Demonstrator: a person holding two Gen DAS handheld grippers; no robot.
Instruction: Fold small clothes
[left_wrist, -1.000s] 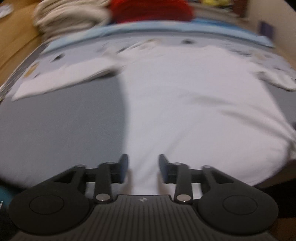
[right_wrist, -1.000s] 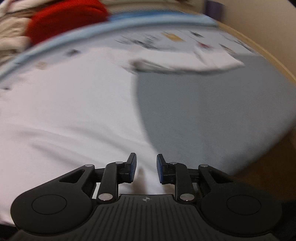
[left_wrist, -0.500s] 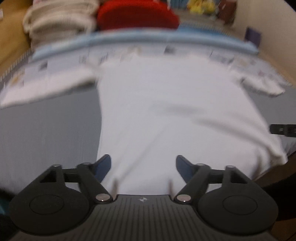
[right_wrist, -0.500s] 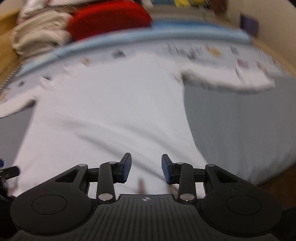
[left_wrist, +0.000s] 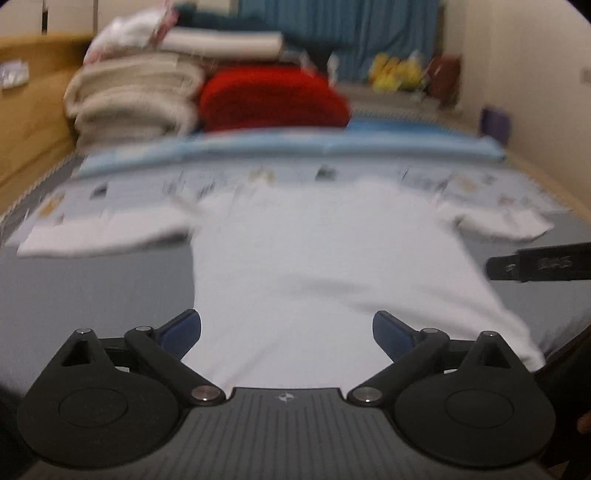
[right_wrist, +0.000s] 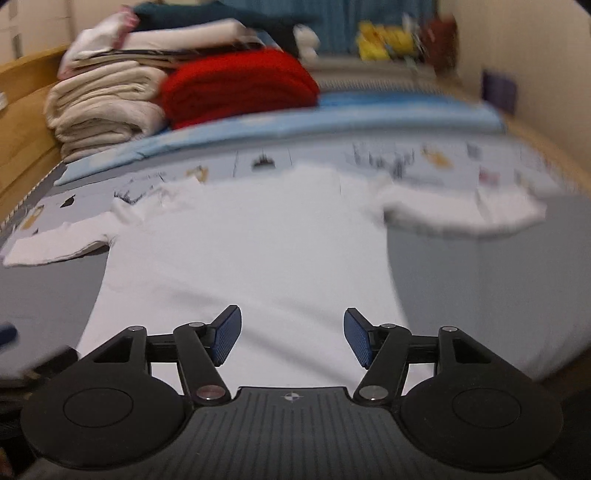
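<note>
Grey mattress surface (left_wrist: 92, 288) of a wood-framed bed; left gripper (left_wrist: 287, 332) released, jaws spread wide, right gripper (right_wrist: 292, 338) likewise released; white short-sleeved cotton T-shirt (right_wrist: 251, 254) lies flat directly ahead of both, hem nearest; folded red blanket (right_wrist: 240, 85) and beige folded towels (right_wrist: 103, 107) well beyond the collar.

place: home bedroom | cues: bed (right_wrist: 480, 280), folded blankets (right_wrist: 103, 107), curtain (left_wrist: 332, 33)

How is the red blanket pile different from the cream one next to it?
The red blanket pile is bright red with nothing on top; the cream blanket pile is pale beige and has more folded things stacked on it. The red one sits nearer the middle, the cream one beside the wooden side. Both are folded and lie beyond the white T-shirt.
</note>
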